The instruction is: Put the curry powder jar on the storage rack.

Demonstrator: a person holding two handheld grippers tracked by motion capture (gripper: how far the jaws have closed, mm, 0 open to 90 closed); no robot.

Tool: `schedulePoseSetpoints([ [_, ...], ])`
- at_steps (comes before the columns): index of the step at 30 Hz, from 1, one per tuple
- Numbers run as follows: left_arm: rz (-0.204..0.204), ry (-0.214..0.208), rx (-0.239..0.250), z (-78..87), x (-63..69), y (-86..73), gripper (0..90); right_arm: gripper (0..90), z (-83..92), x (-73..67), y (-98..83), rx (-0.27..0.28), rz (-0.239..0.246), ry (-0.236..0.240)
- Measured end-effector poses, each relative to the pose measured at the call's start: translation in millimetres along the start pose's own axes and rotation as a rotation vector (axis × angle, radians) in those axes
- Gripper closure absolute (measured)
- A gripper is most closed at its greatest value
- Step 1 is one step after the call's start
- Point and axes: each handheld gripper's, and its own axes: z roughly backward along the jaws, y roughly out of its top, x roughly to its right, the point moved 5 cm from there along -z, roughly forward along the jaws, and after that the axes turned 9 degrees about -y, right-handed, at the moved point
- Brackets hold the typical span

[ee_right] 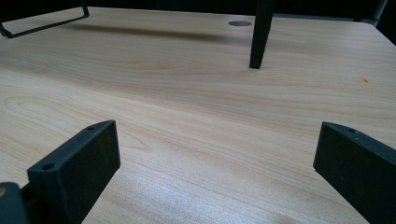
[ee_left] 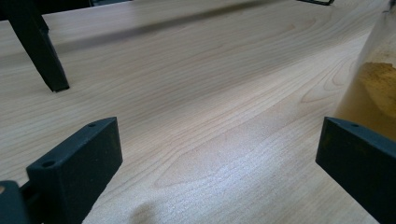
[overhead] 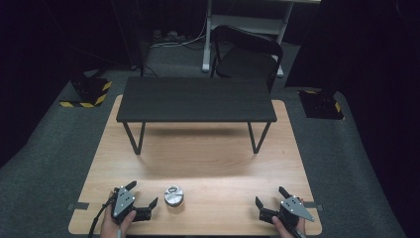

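A light wooden table (overhead: 198,153) carried a low black shelf on thin black metal legs (overhead: 196,99) across its far half. Near the front edge, between the two hands, stood a small jar with a shiny silver metal lid (overhead: 174,196); the left gripper view showed its clear side (ee_left: 373,84) with a yellow-orange powder inside. The black left gripper (overhead: 145,194), held in the person's left hand (overhead: 117,224), sat just beside the jar on its left, apart from it, its jaws spread wide with only bare wood between them. The black right gripper (overhead: 270,196), held in the right hand (overhead: 286,229), rested near the front right corner, well apart from the jar, its jaws also wide open and holding nothing. One black shelf leg (ee_right: 260,32) rose ahead of it in the right gripper view. A black chair (overhead: 245,54) stood beyond the table on grey carpet
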Motion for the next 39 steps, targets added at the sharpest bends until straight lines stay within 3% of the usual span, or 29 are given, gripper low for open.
schedulePoseSetpoints([
  [9, 0.005, -0.004, 0.006, 1.0, 0.1, -0.9, 0.6, 0.2, -0.2, 0.8, -0.5, 0.004, -0.006, 0.003],
  [10, -0.023, -0.01, 0.004, 2.2, 1.5, -1.6, 0.6, 0.2, 0.1, 0.9, -0.8, 0.007, -0.004, 0.005],
  [13, -0.035, -0.015, -0.001, 3.3, 2.5, -1.3, 0.8, 0.2, 0.3, 1.0, -0.8, 0.006, -0.002, 0.008],
  [17, -0.027, -0.024, 0.026, 8.3, 4.7, -1.0, 1.0, 0.2, 0.2, 1.8, -0.8, 0.006, -0.003, 0.013],
  [19, -0.044, -0.021, 0.034, 11.2, 7.8, 2.7, 1.1, 0.2, 0.2, 2.3, -1.2, 0.009, -0.003, 0.017],
  [21, -0.044, -0.021, 0.057, 15.3, 10.1, 6.6, 1.0, 0.2, 0.4, 2.7, -1.4, 0.011, -0.003, 0.021],
  [22, -0.03, -0.023, 0.091, 20.3, 12.6, 6.3, 0.9, 0.2, 0.5, 2.9, -1.7, 0.013, -0.003, 0.022],
  [25, -0.028, -0.03, 0.098, 23.1, 13.7, 7.5, 0.6, 0.2, 0.7, 3.1, -1.8, 0.013, -0.004, 0.024],
  [33, -0.032, -0.072, 0.143, 34.4, 21.3, 14.6, 0.5, 0.2, 0.3, 3.0, -1.2, 0.008, -0.01, 0.021],
  [34, -0.029, -0.093, 0.155, 35.7, 22.5, 14.4, 0.5, 0.2, 0.2, 3.0, -1.1, 0.006, -0.011, 0.02],
  [39, -0.035, -0.122, 0.151, 31.7, 26.1, 13.7, 1.9, 0.2, 0.1, 2.9, -1.1, 0.007, -0.01, 0.019],
])
